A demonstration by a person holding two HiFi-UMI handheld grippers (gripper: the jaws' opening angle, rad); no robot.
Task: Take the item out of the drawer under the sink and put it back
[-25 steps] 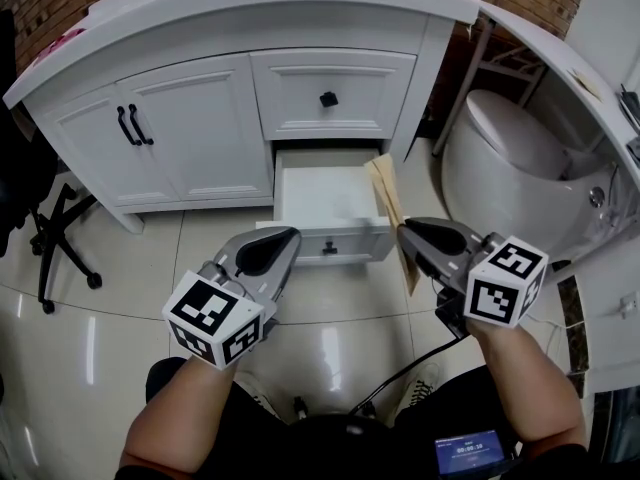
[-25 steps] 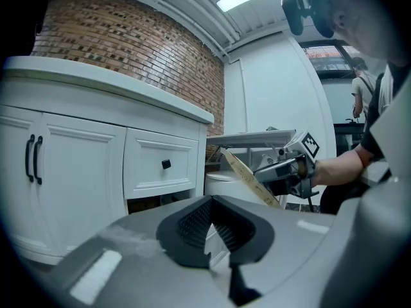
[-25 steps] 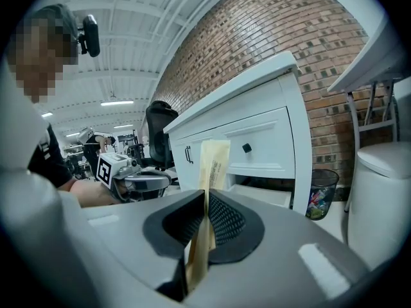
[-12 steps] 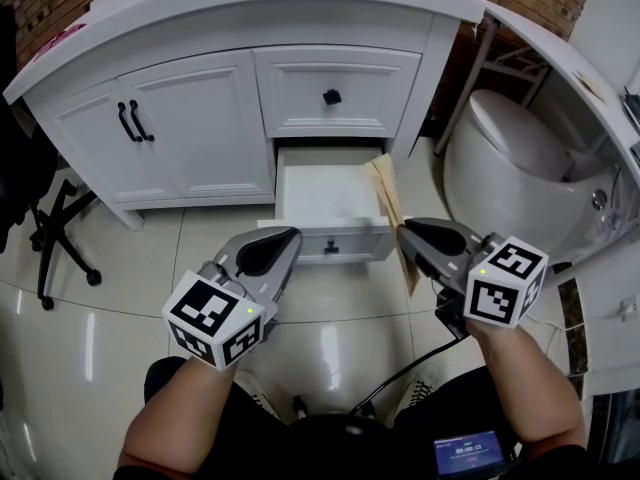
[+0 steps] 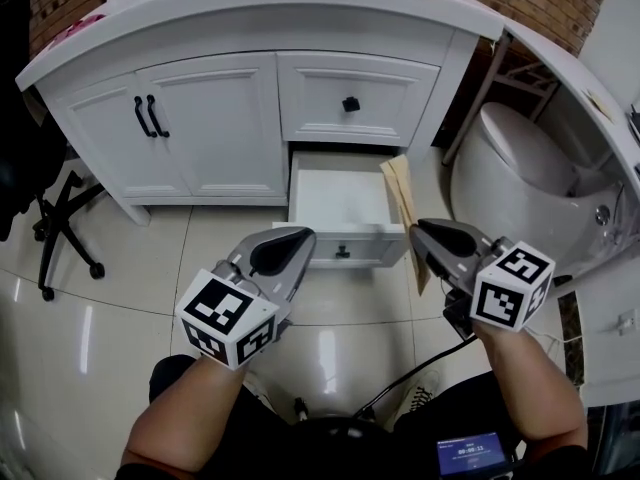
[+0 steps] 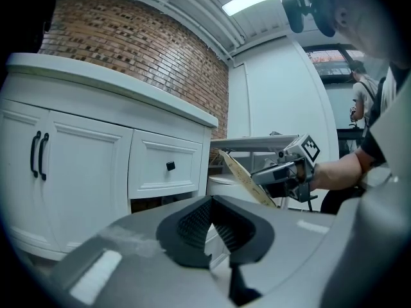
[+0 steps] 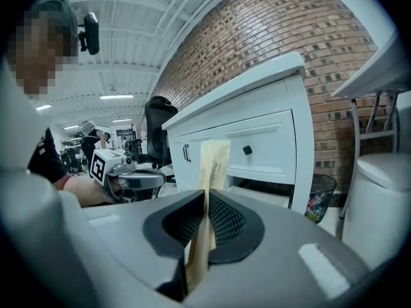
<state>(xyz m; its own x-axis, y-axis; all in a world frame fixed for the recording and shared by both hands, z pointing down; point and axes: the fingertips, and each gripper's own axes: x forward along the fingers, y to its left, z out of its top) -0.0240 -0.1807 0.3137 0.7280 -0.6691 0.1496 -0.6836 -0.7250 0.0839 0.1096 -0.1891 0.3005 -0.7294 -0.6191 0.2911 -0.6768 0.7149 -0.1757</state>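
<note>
The lower drawer (image 5: 340, 200) under the sink counter stands pulled open, its white inside bare. My right gripper (image 5: 432, 238) is shut on a flat tan paper packet (image 5: 404, 190), which sticks up and forward over the drawer's right edge. In the right gripper view the packet (image 7: 214, 162) is pinched between the pads, with the right gripper (image 7: 205, 201) pointing at the cabinet. My left gripper (image 5: 284, 252) hovers in front of the drawer's left corner. Seen along its own jaws, the left gripper (image 6: 210, 218) is shut with nothing in it.
The closed upper drawer (image 5: 350, 103) has a black knob, and a two-door cabinet (image 5: 190, 128) is to its left. A white toilet (image 5: 520, 158) stands close on the right and an office chair (image 5: 55, 218) on the left. A black cable (image 5: 400, 388) lies on the tiled floor.
The head camera has shifted, so the cabinet sits a little further right and lower in the picture. Both grippers keep their places by the drawer, and the packet stays in the right one.
</note>
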